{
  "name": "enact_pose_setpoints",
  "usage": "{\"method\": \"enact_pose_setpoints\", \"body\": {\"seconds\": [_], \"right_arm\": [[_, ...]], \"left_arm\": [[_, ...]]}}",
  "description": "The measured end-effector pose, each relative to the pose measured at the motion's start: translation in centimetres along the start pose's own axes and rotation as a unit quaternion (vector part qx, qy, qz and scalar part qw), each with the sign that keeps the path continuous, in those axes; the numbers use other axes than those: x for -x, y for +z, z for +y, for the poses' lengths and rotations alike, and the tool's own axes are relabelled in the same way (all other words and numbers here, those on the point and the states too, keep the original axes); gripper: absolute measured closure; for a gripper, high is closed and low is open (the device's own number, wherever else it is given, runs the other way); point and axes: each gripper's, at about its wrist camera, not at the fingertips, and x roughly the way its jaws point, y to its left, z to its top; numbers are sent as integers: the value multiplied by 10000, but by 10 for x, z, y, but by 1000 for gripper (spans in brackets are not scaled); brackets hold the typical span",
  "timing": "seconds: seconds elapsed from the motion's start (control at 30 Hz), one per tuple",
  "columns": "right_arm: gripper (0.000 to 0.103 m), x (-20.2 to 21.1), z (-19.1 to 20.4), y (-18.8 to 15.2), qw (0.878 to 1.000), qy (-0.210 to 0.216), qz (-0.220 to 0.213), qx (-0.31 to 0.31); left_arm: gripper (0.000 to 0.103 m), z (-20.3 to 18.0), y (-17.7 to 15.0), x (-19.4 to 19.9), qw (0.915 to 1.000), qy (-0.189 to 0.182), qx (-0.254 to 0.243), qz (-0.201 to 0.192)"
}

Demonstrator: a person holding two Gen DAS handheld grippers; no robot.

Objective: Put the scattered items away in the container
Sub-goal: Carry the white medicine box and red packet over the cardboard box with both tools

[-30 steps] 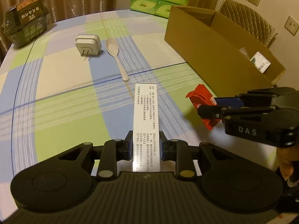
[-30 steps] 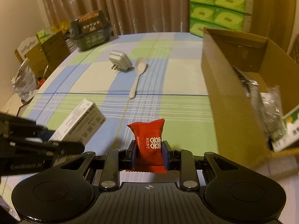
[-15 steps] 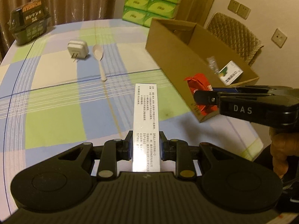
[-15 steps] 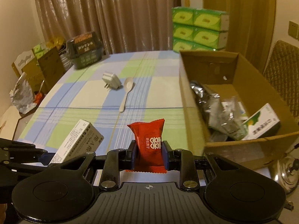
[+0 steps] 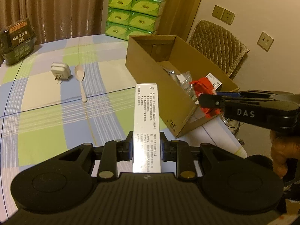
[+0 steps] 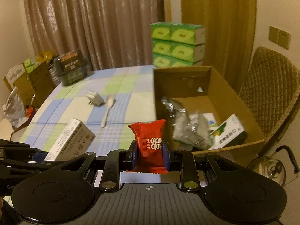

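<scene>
Left gripper (image 5: pixel 146 148) is pinching the white carton (image 5: pixel 146 123) by one end, held above the bench short of the cardboard box (image 5: pixel 159 86). Right gripper (image 6: pixel 149 154) is clamping the red sachet (image 6: pixel 150 140) at the box's near rim. Risk: the long carton is levering in its end grip and may clip the wall; both grippers are crowding one opening. Charger (image 5: pixel 60 71) and spoon (image 5: pixel 81 80) are lying mid-bench.

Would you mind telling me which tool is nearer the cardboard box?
Right. The right tool holds its red packet over the box's near corner; the left tool is back over the table.
</scene>
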Motion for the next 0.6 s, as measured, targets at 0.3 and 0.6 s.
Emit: {"method": "enact_pose_setpoints", "body": {"seconds": [0.3,0.6], "right_arm": [[79,13,-39,17,9996,-192,-189,-109],[79,6,-68,29,9992,-274,-221,-164]], "left_arm": [[82,-24,26,-12,9999,-130,11,-64],[82,-53,54,-34,9994,-341,1,-79]]}}
